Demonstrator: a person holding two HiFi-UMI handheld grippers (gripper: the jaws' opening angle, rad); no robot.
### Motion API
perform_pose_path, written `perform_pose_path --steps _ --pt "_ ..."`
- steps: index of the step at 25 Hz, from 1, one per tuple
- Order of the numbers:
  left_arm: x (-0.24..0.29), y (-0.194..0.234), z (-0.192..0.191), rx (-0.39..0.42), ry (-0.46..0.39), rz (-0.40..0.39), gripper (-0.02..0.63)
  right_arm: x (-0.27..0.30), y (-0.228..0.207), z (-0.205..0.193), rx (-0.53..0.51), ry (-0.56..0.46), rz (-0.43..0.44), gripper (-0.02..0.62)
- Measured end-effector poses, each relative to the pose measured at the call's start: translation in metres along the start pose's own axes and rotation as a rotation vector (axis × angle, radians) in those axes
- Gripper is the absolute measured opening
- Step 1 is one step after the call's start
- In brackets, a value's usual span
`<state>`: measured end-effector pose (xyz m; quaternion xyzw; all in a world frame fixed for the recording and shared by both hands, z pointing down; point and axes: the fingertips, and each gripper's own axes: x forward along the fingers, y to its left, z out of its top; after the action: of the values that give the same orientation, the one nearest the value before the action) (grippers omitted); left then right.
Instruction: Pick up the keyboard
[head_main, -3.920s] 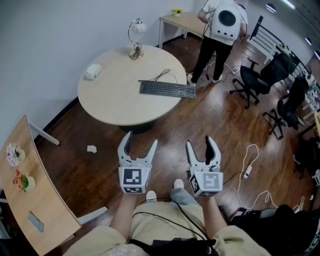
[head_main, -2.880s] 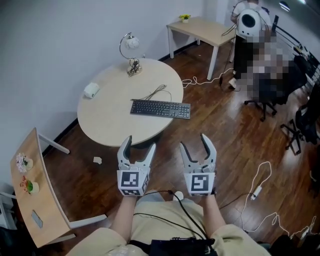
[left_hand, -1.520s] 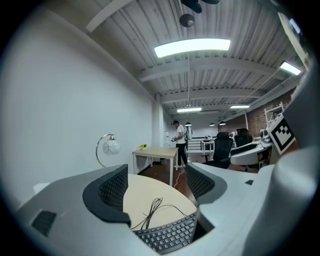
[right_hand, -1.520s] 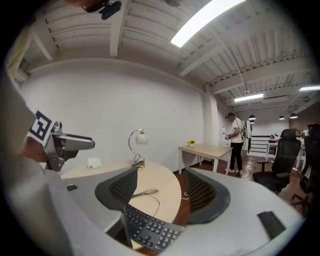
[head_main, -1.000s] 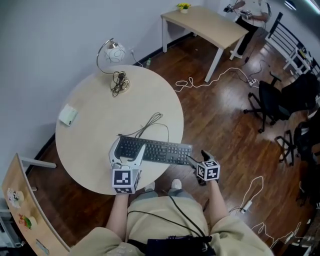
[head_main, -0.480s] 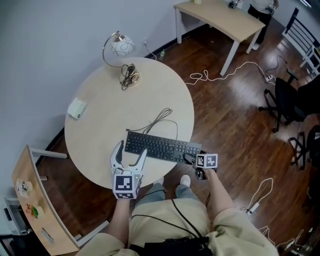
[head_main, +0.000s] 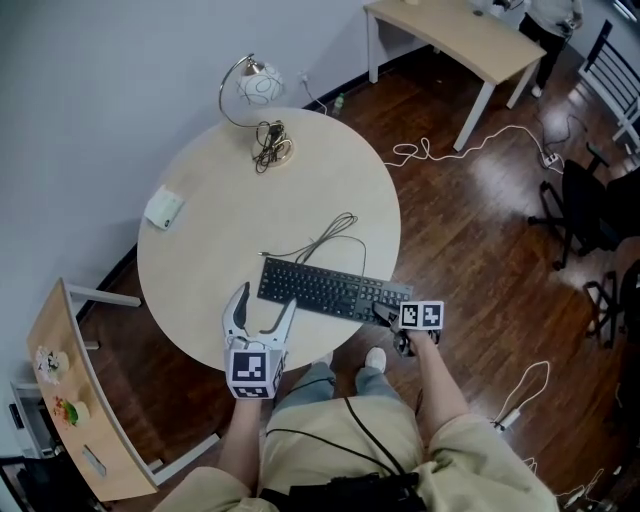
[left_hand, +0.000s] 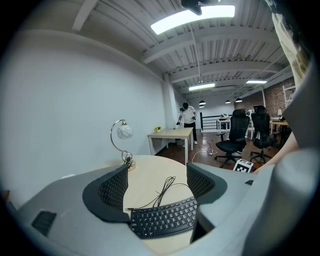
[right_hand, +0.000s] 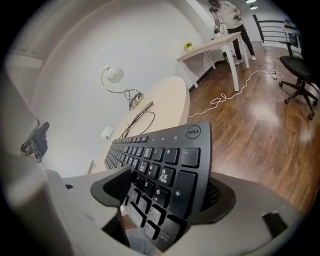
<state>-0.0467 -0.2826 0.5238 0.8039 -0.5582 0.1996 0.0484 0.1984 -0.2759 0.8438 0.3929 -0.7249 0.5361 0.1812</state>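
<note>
The keyboard (head_main: 333, 291) is clamped at its right end by the just-closing right gripper (head_main: 382, 313); the left gripper (head_main: 264, 298) is held agape by its left end.

Your left gripper (left_hand: 156, 186) has its jaws wide apart, pads touching nothing. Seen through the gap, the black keyboard (left_hand: 165, 220) lies flat on the round beige table (left_hand: 145, 170), not touching either pad. Its cable (left_hand: 167, 187) loops away across the tabletop. A curved-stem lamp (left_hand: 122, 142) stands at the table's far edge. Beyond that are a rectangular desk (left_hand: 170, 133), a person (left_hand: 188, 117) in a white top standing beside it, and office chairs (left_hand: 235, 132) to the right. A marker cube (left_hand: 243, 166) shows low on the right.
</note>
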Motion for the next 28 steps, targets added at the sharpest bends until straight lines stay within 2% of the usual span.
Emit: perform_pose_path --steps 5,10,17,20,23,28 --pt "0.007 0.007 0.006 -0.016 -0.028 0.004 0.353 -0.035 0.036 0.034 -0.041 -0.146 0.066 0.286" --pt "0.013 0.002 0.02 -0.032 -0.074 -0.023 0.353 -0.085 0.106 0.094 -0.138 -0.331 0.165 0.174" --pt "0.012 0.002 0.053 -0.034 -0.145 -0.05 0.353 -0.148 0.209 0.165 -0.29 -0.55 0.232 0.098" --pt "0.009 0.009 0.066 -0.051 -0.185 -0.045 0.353 -0.174 0.247 0.183 -0.414 -0.613 0.192 0.095" --pt "0.005 0.014 0.083 -0.059 -0.231 -0.044 0.353 -0.199 0.27 0.199 -0.537 -0.672 0.095 0.095" --pt "0.002 0.014 0.11 -0.053 -0.301 -0.054 0.353 -0.254 0.286 0.22 -0.603 -0.842 -0.056 0.094"
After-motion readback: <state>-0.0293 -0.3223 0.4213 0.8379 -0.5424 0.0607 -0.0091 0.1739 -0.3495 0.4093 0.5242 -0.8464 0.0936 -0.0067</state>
